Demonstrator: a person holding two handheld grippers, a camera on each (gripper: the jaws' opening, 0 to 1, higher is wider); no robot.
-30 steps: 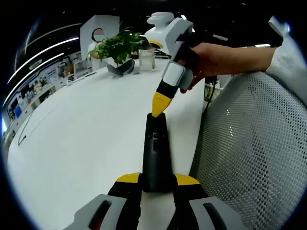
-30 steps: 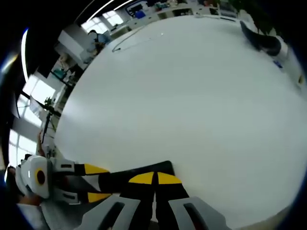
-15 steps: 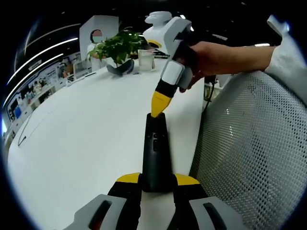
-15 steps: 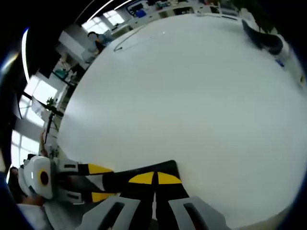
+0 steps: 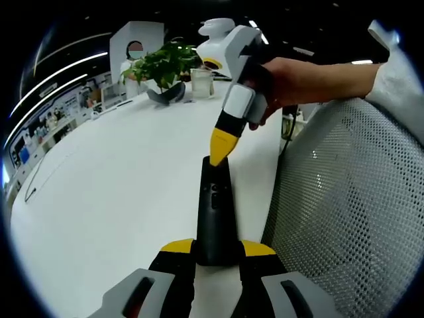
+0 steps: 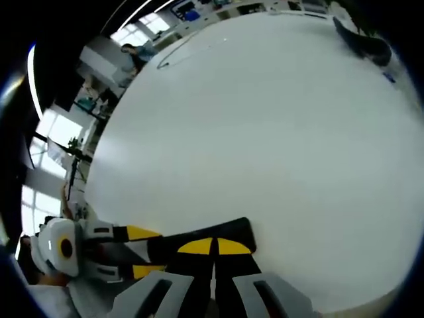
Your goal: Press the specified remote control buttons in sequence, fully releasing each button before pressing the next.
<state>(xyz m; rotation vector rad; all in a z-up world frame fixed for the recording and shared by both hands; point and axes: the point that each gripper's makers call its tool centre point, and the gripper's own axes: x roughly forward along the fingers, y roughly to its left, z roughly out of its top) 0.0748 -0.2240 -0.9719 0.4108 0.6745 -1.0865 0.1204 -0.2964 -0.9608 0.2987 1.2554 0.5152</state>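
In the left gripper view a broad white table [image 5: 119, 172] spreads across the left half, with a thin dark cable [image 5: 40, 175] lying near its far left edge. At the table's far end stands a leafy green potted plant [image 5: 162, 65] in a dark grey bowl-shaped planter, and just beside it to the right a clear glass cup [image 5: 202, 83]. In the middle, the slim black remote control [image 5: 215, 209] lies lengthwise on the table near its right edge, small buttons showing on its upper face. The left gripper [image 5: 216, 250] has its yellow-tipped fingers closed on the remote's near end, one on each side. Above it, the right gripper [image 5: 220, 147], white and grey with a yellow tip, points steeply down with its fingers pressed together, the tip at the remote's far end; whether it touches I cannot tell. A hand [image 5: 281, 79] holds that gripper from the right, and a white perforated mesh chair back [image 5: 351, 199] sits at the far right

In the right gripper view, the left gripper [image 6: 142, 252] enters from the lower left, clamped on the black remote control [image 6: 218, 232], while the right gripper [image 6: 213, 246] shows its yellow fingertips shut together over the remote
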